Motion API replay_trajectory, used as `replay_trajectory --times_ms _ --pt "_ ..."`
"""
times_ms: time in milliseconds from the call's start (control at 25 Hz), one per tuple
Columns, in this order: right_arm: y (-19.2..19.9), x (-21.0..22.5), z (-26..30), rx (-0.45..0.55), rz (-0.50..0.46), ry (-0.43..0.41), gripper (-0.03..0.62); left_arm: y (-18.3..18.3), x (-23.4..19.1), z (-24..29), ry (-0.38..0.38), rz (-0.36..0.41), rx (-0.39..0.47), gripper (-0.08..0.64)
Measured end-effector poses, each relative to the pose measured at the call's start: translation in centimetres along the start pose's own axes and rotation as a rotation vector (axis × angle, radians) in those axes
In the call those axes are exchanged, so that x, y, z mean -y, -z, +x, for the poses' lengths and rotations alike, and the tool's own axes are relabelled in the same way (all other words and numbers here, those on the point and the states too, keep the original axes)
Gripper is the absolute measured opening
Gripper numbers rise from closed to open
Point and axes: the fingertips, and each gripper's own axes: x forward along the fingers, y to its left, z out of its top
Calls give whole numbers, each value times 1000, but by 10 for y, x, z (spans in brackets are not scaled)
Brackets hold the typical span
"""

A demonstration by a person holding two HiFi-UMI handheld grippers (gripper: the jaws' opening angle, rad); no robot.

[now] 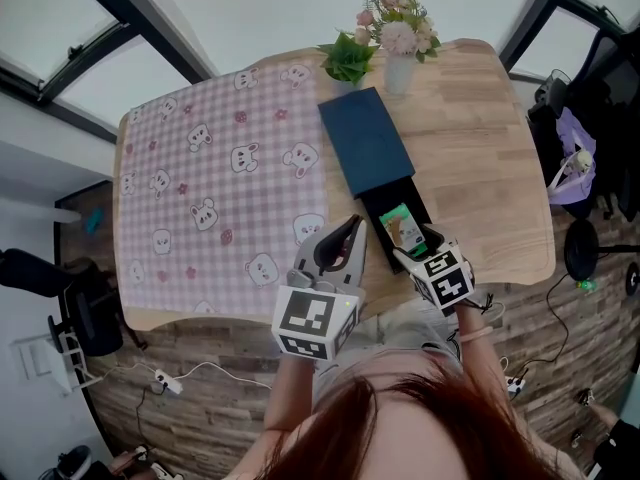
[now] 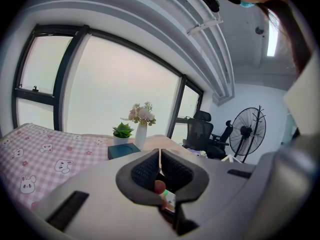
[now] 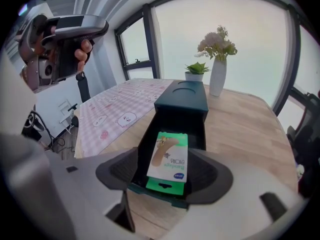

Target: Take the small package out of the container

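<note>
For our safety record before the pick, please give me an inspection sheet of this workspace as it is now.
Surface: wooden table; pink bunny cloth covers its left part.
Job's things: dark container, its drawer pulled open; small package lies inside.
Clutter: potted plant and flower vase at the far edge.
Grippers: left gripper raised, jaws together, empty; right gripper open, jaws apart on either side of the package.
Cables: power strip with white cable on the floor.
Surroundings: office chair, standing fan, large windows.
</note>
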Motion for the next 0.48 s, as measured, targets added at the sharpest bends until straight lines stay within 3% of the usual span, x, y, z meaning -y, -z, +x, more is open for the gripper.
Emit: replay_trajectory --times_ms 480 --pt "12 3 21 -123 -1 15 318 0 -17 12 18 -10 -20 17"
